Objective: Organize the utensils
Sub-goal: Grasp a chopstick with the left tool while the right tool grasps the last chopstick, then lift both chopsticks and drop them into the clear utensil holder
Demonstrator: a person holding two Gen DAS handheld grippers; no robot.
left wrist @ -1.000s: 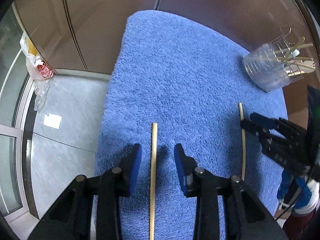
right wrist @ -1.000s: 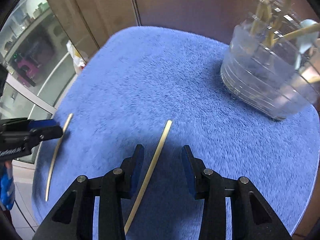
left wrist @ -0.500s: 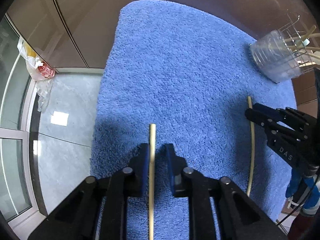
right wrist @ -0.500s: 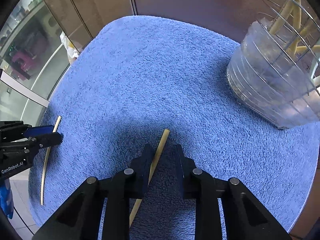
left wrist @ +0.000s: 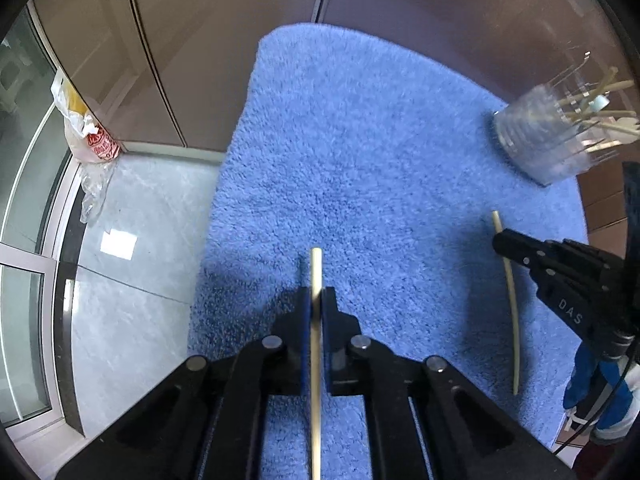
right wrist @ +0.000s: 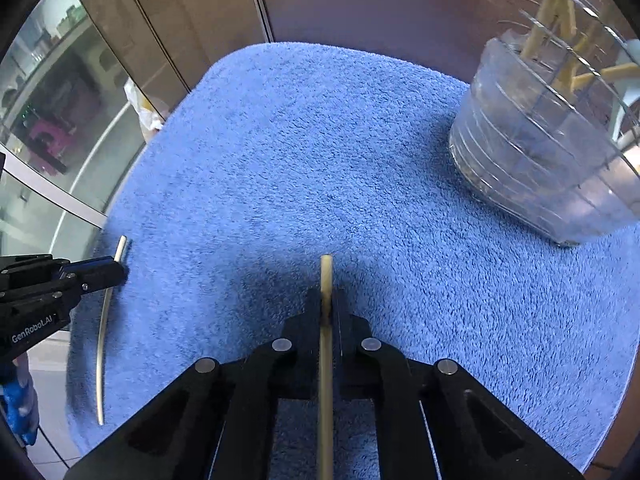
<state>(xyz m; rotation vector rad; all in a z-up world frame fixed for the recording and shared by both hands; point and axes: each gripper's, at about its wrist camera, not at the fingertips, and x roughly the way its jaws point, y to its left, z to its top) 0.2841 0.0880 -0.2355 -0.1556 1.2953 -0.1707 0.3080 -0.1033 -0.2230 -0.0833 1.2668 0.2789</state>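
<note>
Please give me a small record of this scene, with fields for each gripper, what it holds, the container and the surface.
left gripper: shut on left chopstick
right gripper: shut on right chopstick
utensil holder: clear, wire frame, on the towel's far right, already holds utensils
surface: blue towel
chopsticks: apart, roughly parallel

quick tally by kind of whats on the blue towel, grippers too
chopsticks lying on the towel: 2 (left chopstick, right chopstick)
clear utensil holder: 1
grippers: 2 (left gripper, right gripper)
total: 5
</note>
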